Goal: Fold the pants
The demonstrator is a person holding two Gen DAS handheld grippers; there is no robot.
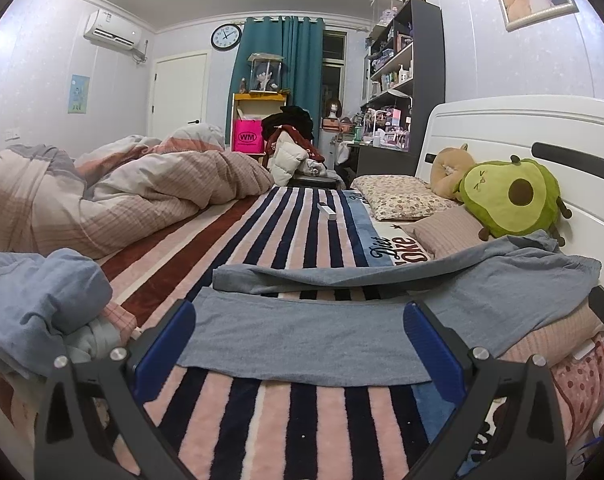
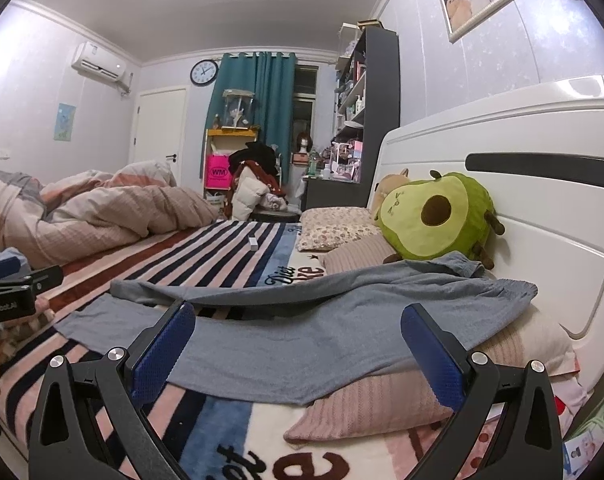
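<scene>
Barely started: pants (image 1: 310, 340) lie spread flat on striped blanket (image 1: 261, 420), two legs apart, no fold made yet. All folding left. Long axis runs 9 to 3 o'clock in both wrist views: leg ends toward 9, waist toward 3, draped up over pink pillow (image 2: 382, 404) near headboard (image 2: 542, 200). Left gripper (image 1: 299, 344) wide, empty, fingers straddling near leg. Right gripper (image 2: 297, 346) wide too, empty, hovering over thigh part.

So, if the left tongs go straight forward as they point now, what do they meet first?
Most likely the grey pants: the nearer leg lies on the striped blanket between the open left tongs. Depth is unclear, so they might pass just above it.
</scene>
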